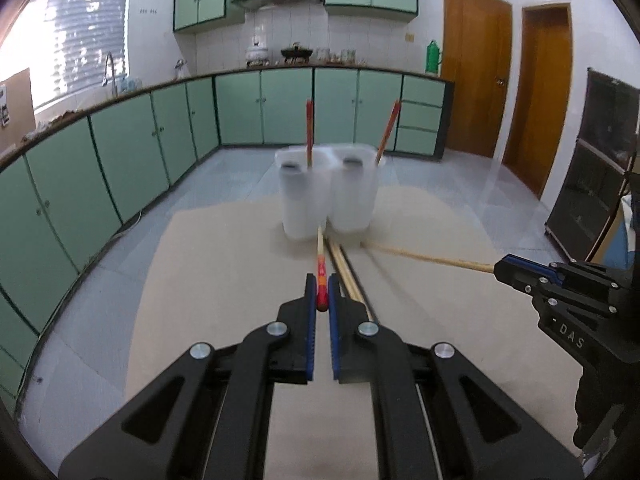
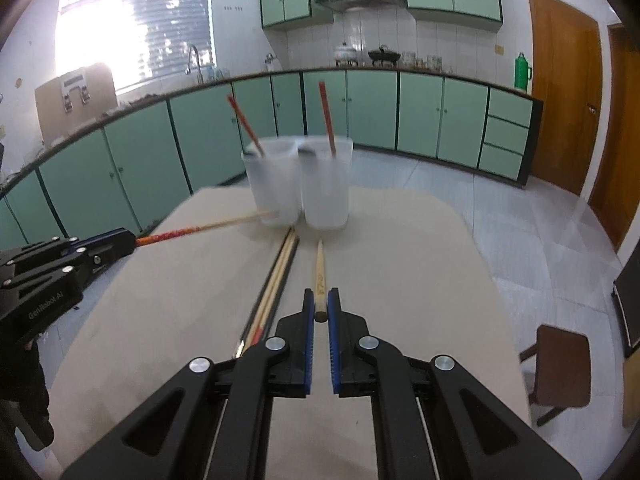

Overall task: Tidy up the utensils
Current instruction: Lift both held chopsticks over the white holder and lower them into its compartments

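Two translucent white cups (image 1: 328,192) stand side by side on the beige table (image 1: 224,280), each with one red-topped chopstick (image 1: 309,128) upright in it. My left gripper (image 1: 322,294) is shut on the red end of a chopstick (image 1: 321,264) that points at the cups. My right gripper (image 2: 320,306) is shut on the thick end of a plain wooden chopstick (image 2: 319,268), its tip toward the cups (image 2: 298,184). Several more chopsticks (image 2: 276,276) lie on the table between the grippers. The left gripper also shows at the left of the right wrist view (image 2: 132,242).
Green kitchen cabinets (image 1: 120,160) run along the left and back walls. A brown chair (image 2: 560,372) stands right of the table. Wooden doors (image 1: 476,76) and a dark cart (image 1: 592,168) are at the right.
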The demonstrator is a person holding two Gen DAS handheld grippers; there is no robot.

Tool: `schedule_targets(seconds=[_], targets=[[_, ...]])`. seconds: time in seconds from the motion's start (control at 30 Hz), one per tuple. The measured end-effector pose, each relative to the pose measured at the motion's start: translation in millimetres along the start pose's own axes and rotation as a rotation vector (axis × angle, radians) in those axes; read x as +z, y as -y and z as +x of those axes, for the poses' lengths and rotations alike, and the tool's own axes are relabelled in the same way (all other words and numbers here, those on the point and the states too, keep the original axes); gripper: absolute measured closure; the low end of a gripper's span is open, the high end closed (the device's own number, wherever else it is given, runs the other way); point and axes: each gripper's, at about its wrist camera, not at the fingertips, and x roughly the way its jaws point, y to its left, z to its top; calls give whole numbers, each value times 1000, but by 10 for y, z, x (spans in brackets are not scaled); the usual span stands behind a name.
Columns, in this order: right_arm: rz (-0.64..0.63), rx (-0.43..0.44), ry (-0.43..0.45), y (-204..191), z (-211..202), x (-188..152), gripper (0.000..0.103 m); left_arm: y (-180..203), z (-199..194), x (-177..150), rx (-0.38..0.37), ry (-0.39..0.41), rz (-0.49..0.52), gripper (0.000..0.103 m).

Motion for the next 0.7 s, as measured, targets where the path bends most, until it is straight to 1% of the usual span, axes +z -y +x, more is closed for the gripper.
schedule_targets(seconds=[0.2,0.33,0.47,0.6,0.7], targets=[[-16,3,64,12,-133,301,96,-7,-161,199,-11,45,19,98],[-23,18,72,28,-160,453,96,-62,-187,287,-33,57,-2,98],[-46,20,100,38,-213,641,96,-96,-222,416,-45,87,-5,98],[-43,48,117,105,-234,859,96,-107,-246,622,-70,123,1,98],[-57,45,135,133,-271,1025,96,-88,-262,753,-89,147,11,98]])
